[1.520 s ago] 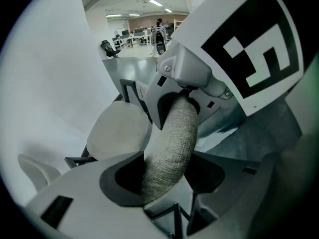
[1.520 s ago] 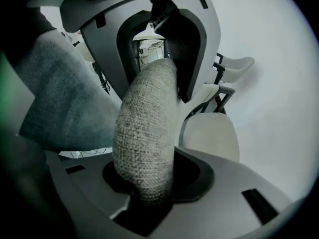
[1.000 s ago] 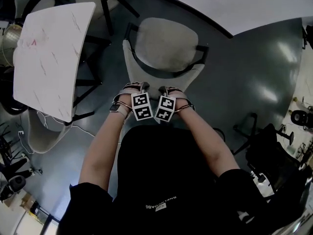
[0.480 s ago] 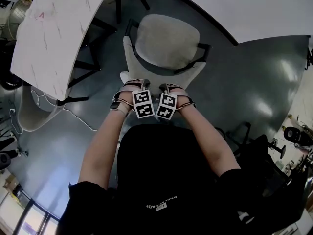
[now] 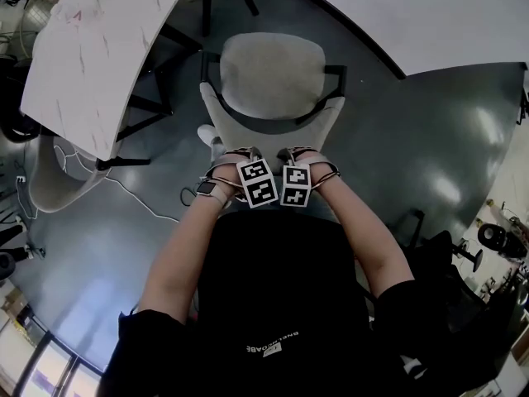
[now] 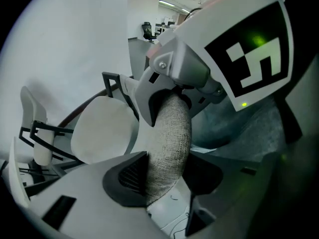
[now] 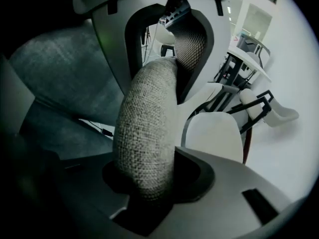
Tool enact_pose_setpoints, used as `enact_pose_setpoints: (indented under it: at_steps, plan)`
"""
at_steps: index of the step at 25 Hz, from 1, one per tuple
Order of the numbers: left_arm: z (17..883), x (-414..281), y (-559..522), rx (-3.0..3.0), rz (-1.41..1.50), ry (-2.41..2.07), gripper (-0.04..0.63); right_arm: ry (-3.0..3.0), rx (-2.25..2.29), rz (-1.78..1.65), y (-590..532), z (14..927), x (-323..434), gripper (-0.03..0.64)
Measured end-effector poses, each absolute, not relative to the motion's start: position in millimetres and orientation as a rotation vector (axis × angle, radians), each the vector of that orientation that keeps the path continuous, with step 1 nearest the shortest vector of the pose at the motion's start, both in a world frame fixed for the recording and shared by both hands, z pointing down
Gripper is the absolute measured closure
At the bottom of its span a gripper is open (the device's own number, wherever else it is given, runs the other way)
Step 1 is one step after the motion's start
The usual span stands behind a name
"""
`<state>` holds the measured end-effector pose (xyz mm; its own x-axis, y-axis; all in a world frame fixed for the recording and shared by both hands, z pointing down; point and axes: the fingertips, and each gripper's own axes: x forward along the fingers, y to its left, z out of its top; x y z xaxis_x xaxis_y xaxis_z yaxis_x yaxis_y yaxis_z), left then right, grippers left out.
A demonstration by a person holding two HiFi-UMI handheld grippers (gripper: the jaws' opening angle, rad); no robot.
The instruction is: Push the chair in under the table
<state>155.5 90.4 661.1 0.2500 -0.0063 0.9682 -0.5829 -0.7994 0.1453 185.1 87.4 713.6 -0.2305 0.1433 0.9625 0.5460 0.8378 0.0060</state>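
The chair has a pale seat, black arm frames and a grey woven backrest; it faces the big white table at the top right of the head view. Both grippers hold the backrest's top edge side by side. My left gripper has just been closing its jaws, and its pads press on the woven edge. My right gripper is shut on the same edge. The seat shows beyond the left gripper, and beyond the right gripper it appears as a pale seat.
A marble-topped table stands at the left with another pale chair beside it. A thin cable lies on the grey floor. Dark equipment sits at the far right.
The chair has swung round so its backrest now lies square to the big white table. Both grippers have turned and shifted with it. The marble table has slid left in the view.
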Motion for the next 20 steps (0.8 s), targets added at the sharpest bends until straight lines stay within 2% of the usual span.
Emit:
enact_pose_setpoints:
  at_steps: [11,20]
  plan:
    - [662,204,118,1.921,1.436,-0.460,0.394,-1.725,-0.744,-0.529,105,713,231,0.469]
    - [658,207,114,2.017,1.336,-0.575,0.365,-1.728,-0.729,-0.523,106,712,234,0.467]
